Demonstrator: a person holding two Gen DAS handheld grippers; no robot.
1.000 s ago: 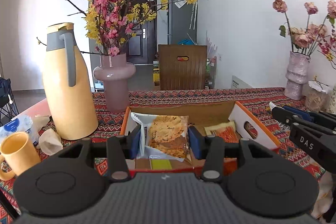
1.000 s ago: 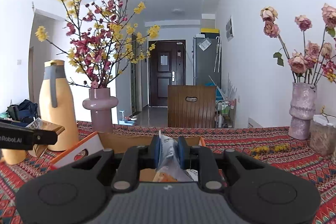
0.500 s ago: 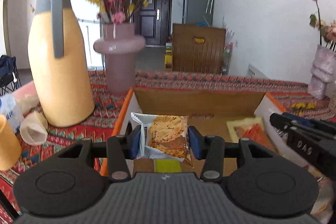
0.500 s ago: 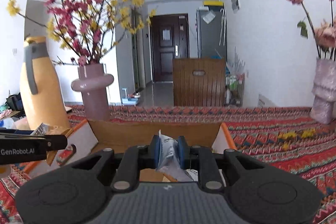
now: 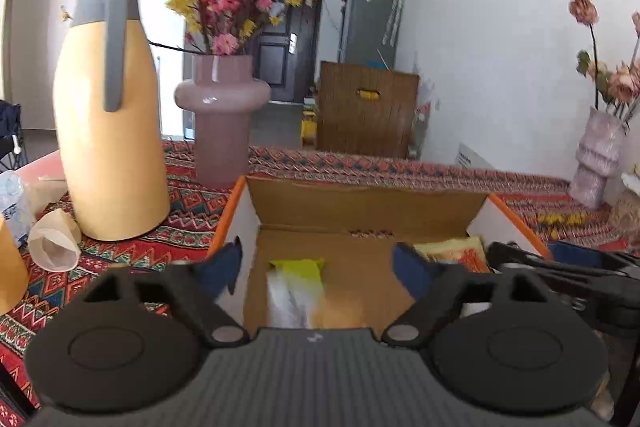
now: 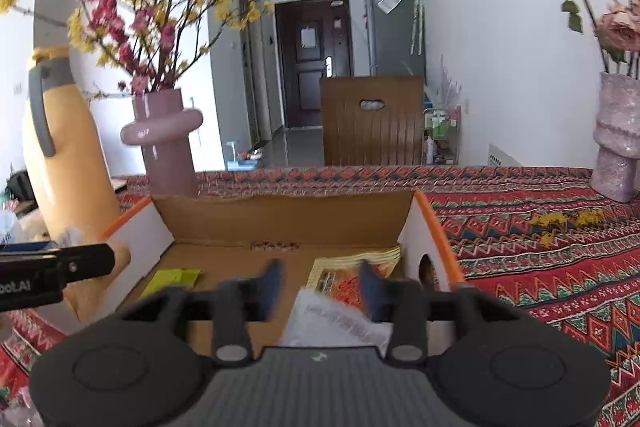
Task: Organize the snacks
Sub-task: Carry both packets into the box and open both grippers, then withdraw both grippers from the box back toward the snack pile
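Both jaws, opening, have released their snack packets (image 5: 294,291) into the box (image 5: 372,203) below them.

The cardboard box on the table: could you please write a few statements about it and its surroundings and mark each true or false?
1. The cardboard box is open at the top. True.
2. The left claw is clamped on a packet. False: its jaws are opening, and the blurred packet sits between them untouched.
3. A green packet lies on the box floor. True.
4. The yellow jug stands inside the box. False: it stands on the tablecloth beside it.
5. The right claw is over the box. True.
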